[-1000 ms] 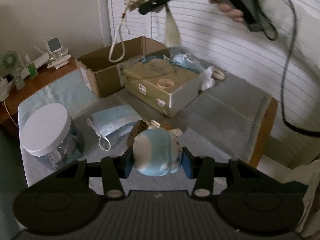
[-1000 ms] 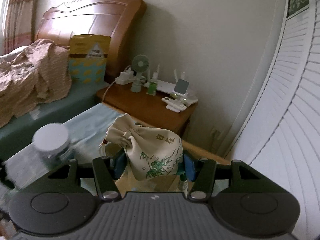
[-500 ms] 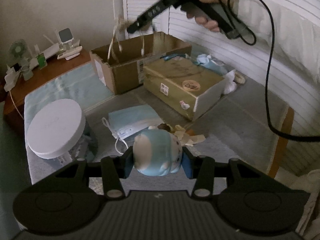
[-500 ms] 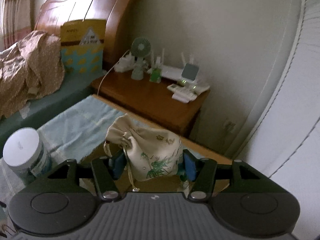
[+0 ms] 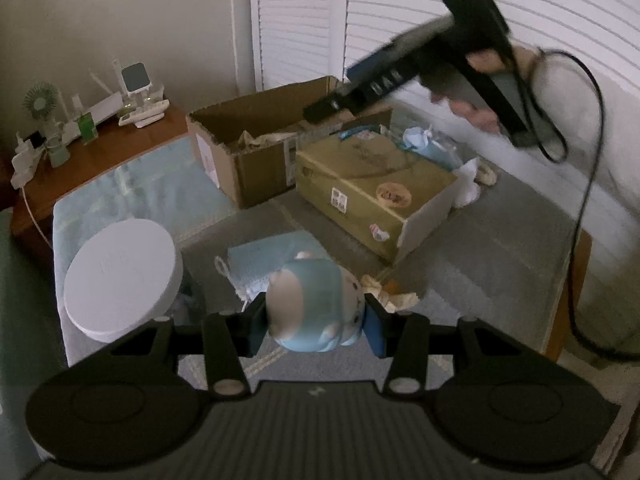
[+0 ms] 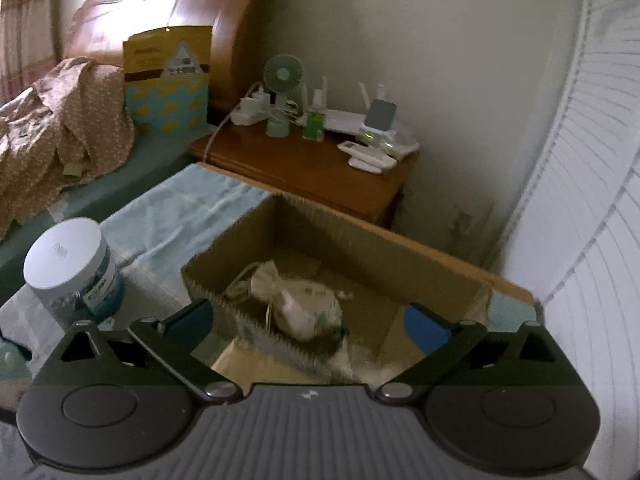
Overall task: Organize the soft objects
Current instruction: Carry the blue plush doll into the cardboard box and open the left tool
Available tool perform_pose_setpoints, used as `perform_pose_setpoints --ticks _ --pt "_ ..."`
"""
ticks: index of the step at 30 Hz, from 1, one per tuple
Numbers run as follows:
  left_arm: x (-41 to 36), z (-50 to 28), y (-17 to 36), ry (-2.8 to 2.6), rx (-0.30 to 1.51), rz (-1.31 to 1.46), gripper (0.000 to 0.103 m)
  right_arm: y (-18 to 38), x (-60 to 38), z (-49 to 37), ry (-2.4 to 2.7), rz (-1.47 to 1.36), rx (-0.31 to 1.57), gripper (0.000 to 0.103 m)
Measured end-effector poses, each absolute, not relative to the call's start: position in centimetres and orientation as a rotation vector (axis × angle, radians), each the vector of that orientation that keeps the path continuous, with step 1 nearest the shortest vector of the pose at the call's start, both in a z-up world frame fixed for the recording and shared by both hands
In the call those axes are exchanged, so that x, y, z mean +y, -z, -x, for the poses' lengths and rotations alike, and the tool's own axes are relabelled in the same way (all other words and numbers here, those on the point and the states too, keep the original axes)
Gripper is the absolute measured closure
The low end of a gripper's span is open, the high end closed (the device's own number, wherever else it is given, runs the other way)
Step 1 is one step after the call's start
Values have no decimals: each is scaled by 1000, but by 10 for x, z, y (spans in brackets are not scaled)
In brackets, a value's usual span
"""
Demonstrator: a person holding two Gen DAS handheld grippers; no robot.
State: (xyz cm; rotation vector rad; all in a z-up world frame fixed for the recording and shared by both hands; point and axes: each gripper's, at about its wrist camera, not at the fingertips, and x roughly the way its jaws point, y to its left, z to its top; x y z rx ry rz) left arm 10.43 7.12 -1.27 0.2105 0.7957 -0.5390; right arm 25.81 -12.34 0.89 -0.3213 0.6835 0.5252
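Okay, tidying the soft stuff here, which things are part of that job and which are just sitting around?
Part of the job:
- blue plush toy, held in left gripper
- drawstring pouch, lying in open cardboard box
- right gripper, jaws opening, nothing between them

Just lying about:
- white-lidded jar
- desk fan

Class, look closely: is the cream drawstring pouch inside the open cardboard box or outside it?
Inside. The cream drawstring pouch lies on its side on the floor of the open cardboard box.

The right hand-held gripper point(image 6: 308, 320) released the pouch point(image 6: 300, 304) into the box point(image 6: 360, 248).
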Motion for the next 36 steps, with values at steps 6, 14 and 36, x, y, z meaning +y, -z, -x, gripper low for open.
perform_pose_setpoints --ticks 6,14,36 --pt "64 -109 -1 545 774 -224 55 -9 -135 -220 -463 265 697 0" --pt "51 -130 -25 534 728 -260 55 -6 -151 -157 -404 205 669 0" --pt "9 -321 -29 336 690 -216 9 -12 -193 -105 -328 126 620 0"
